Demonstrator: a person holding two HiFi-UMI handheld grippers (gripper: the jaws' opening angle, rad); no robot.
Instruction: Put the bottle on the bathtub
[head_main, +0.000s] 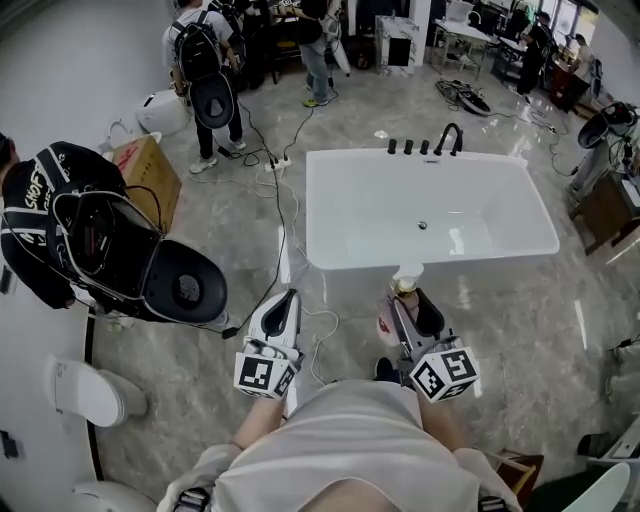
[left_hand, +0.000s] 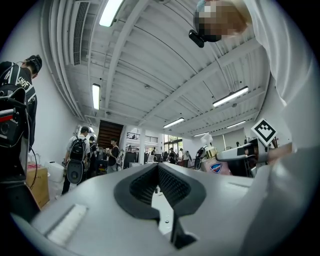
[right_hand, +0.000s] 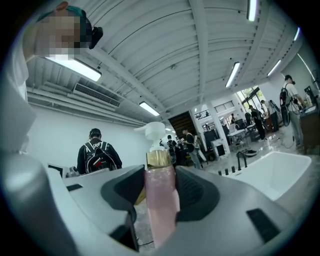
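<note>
The right gripper (right_hand: 160, 187) clamps the pink pump bottle (right_hand: 159, 160) upright between its pads, with the pump head above the fingertips. The left gripper (left_hand: 158, 167) has its jaws pressed together, empty. Just beyond the fingertips, a white bathtub (head_main: 380, 210) stands on a glossy marble floor (head_main: 530, 310).

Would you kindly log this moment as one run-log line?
right gripper: shut on pink pump bottle with gold collar | left gripper: shut, empty | white rectangular bathtub: ahead, bottle not yet on it
</note>
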